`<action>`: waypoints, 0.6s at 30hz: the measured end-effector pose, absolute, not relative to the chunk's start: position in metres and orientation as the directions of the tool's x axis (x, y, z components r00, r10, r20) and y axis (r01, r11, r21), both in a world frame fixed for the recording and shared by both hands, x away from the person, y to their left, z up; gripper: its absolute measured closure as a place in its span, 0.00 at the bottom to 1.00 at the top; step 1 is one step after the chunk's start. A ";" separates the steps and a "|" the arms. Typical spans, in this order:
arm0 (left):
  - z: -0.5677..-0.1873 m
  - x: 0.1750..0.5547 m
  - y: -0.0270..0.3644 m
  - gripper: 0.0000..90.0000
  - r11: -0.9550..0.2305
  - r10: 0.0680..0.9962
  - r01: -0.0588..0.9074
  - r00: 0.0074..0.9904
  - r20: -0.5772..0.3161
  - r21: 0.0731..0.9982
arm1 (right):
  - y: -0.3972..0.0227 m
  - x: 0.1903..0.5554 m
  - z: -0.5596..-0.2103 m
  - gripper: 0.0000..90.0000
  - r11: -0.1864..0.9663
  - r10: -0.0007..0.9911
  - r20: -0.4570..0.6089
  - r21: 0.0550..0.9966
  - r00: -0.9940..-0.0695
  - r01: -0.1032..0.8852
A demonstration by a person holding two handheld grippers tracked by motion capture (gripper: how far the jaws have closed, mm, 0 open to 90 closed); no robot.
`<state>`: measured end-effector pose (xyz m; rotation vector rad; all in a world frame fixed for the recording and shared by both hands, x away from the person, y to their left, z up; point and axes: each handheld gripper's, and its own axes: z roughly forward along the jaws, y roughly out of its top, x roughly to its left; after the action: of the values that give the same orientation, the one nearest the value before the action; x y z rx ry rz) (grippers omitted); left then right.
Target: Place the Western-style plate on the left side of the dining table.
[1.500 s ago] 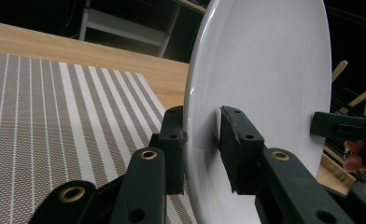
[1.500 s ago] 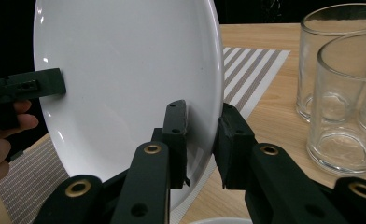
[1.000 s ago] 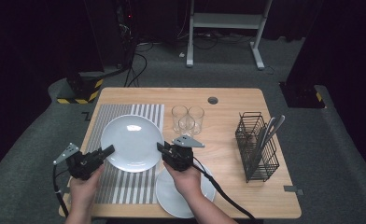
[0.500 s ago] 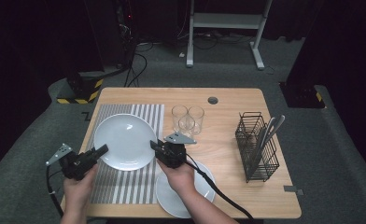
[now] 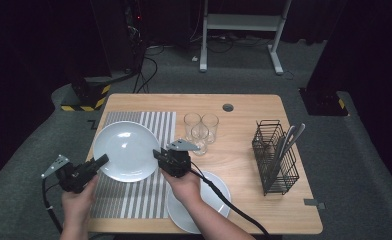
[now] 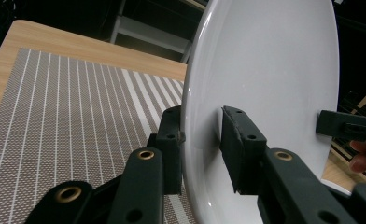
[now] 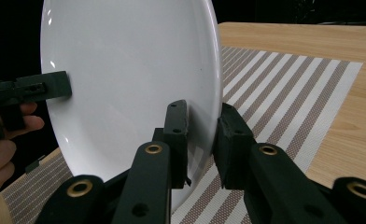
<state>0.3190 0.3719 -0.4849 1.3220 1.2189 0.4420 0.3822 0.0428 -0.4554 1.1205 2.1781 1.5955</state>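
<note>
We pinch the large white plate (image 5: pixel 126 150) at opposite rims, left claw (image 5: pixel 98 162) and right claw (image 5: pixel 160 155) both clamped tight, keeping it balanced above the striped placemat (image 5: pixel 134 197)

No readable words, numbers, brand marks or labels anywhere, only yellow-and-black hazard striping (image 5: pixel 89 95) on the dark base on the floor beyond the light wooden worktop's (image 5: pixel 244 105) far left corner
</note>
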 end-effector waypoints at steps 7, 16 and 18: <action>-0.489 0.322 0.376 0.77 0.280 0.833 0.381 0.360 -0.420 0.881 | 0.049 0.387 -0.458 0.84 0.132 0.684 0.254 0.879 -0.684 0.459; -0.502 0.334 0.378 0.77 0.267 0.840 0.422 0.339 -0.424 0.867 | 0.054 0.400 -0.472 0.84 0.152 0.699 0.266 0.852 -0.665 0.501; -0.505 0.336 0.377 0.77 0.271 0.839 0.435 0.330 -0.432 0.859 | 0.055 0.403 -0.476 0.84 0.156 0.702 0.272 0.843 -0.658 0.515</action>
<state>0.3359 0.3775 -0.5052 1.3528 1.2920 0.4114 0.4032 0.0548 -0.4759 1.1978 2.2420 1.5126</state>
